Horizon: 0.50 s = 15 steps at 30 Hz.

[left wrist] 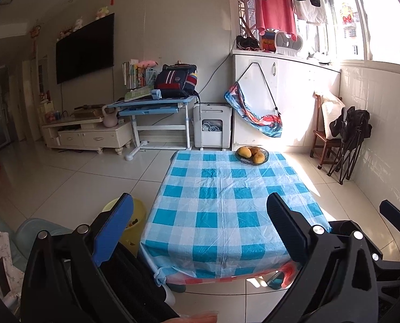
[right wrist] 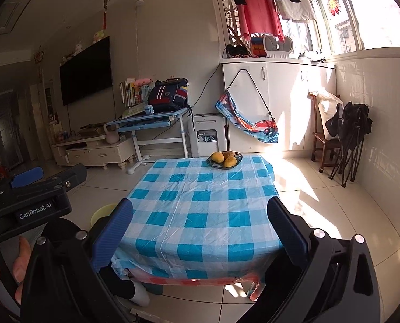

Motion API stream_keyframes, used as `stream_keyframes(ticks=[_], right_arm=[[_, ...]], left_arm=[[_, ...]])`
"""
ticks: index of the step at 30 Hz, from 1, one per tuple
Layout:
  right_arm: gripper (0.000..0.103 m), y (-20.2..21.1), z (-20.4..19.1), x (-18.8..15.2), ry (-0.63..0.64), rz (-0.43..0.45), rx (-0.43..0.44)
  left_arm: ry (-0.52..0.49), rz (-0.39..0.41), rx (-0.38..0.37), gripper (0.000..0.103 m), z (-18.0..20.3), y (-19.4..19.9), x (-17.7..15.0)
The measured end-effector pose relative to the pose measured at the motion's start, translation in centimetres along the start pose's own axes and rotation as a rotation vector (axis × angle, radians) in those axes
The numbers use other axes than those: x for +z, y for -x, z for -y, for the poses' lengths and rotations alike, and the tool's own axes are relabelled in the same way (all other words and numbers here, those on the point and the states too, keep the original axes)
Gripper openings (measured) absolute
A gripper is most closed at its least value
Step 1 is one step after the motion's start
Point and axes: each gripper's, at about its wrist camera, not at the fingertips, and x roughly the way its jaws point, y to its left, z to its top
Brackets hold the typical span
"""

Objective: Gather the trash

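Left wrist view: my left tongs [left wrist: 200, 231] gape wide, gripping nothing, above the worktop's [left wrist: 221, 188] near edge; my right tongs [right wrist: 200, 231] likewise wide and empty.

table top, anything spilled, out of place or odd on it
Nothing stands out. The checked tablecloth lies flat with only light creases, and the fruit bowl sits upright at the far edge with the fruit inside. No loose trash shows on the cloth. The yellow bin stands upright on the floor beside the table. Both grippers hover open, holding nothing.
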Motion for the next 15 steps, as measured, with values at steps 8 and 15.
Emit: stream_keyframes(ticks=[8, 15], right_arm=[[0.096, 0.09, -0.36, -0.24, 0.006, -0.01, 0.004], [0.096, -0.08, -0.42, -0.46, 0.003, -0.021, 0.008]], left_arm=[[0.0, 0.0, 0.001, 0.096, 0.08, 0.05, -0.03], [0.003, -0.004, -0.013, 0.096, -0.05, 0.15, -0.11]])
